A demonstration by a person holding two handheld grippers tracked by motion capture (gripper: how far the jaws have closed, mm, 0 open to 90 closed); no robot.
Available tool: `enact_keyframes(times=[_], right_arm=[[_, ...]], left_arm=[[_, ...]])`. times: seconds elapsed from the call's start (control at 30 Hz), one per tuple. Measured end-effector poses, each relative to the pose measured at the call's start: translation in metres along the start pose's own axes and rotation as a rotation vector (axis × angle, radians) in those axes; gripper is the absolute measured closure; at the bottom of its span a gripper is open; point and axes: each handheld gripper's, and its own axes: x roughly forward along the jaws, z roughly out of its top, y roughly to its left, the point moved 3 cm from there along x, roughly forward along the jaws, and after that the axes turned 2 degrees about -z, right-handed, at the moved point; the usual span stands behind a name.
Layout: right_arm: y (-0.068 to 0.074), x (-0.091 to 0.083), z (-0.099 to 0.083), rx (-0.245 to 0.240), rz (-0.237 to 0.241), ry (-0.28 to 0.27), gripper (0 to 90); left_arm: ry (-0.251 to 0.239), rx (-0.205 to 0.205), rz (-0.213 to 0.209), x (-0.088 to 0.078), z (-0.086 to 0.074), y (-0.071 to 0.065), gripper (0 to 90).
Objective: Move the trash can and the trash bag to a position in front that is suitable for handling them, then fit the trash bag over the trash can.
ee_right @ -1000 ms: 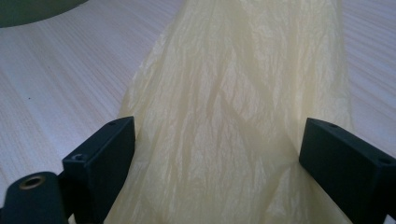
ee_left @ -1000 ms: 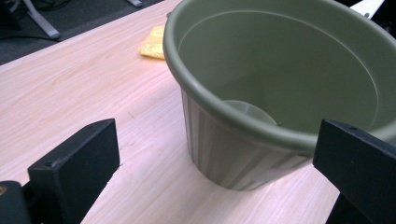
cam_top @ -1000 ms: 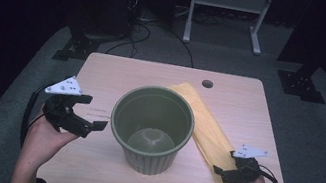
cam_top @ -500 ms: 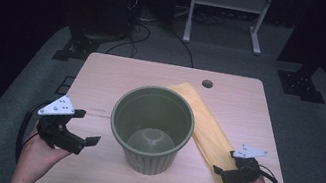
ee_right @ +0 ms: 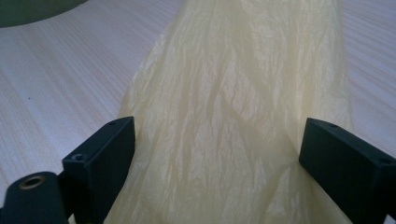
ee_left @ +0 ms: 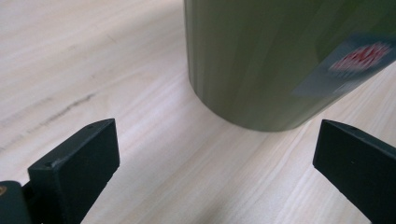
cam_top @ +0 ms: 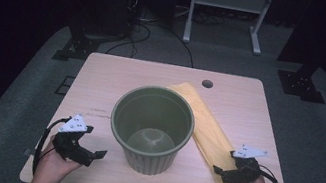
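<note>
- Left tongs (cam_top: 98,154) spread wide, grasping nothing, low over the tabletop (cam_top: 101,85) near left of the bucket
- Green bucket (cam_top: 151,128) stands upright mid-tabletop
- Yellow bag (cam_top: 209,135) lies flat, right of it
- Right tongs (cam_top: 218,172) spread wide astride the bag's near end

The place looks like a lab or a recording studio room, not a home. A small light wooden table (cam_top: 103,76) with a round cable hole (cam_top: 207,84) stands on grey carpet (cam_top: 23,97), and the walls around are dark. Beyond the table, far from both tongs, loose cables (cam_top: 153,31) lie on the floor near a white metal frame (cam_top: 226,11) and black stand feet (cam_top: 301,85).
</note>
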Motion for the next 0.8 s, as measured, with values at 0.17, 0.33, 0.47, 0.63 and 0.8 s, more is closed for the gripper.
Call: enact_keyframes(times=[0.17, 0.33, 0.47, 0.63, 0.8], right_arm=[[0.000, 0.000, 0.000, 0.000, 0.000, 0.000, 9.8], [0.000, 0.000, 0.000, 0.000, 0.000, 0.000, 9.8], [0.000, 0.000, 0.000, 0.000, 0.001, 0.000, 9.8], [0.000, 0.000, 0.000, 0.000, 0.000, 0.000, 9.8], [0.001, 0.000, 0.000, -0.004, 0.005, -0.001, 9.8]], left_arm=[[0.013, 0.003, -0.005, 0.014, -0.008, 0.000, 0.0], [0.018, 0.018, 0.002, 0.030, -0.015, 0.000, 0.0], [0.037, 0.029, 0.004, 0.040, -0.021, 0.000, 0.0], [0.064, 0.035, 0.005, 0.049, -0.027, 0.000, 0.0], [0.081, 0.048, 0.035, 0.057, -0.033, 0.005, 0.0]])
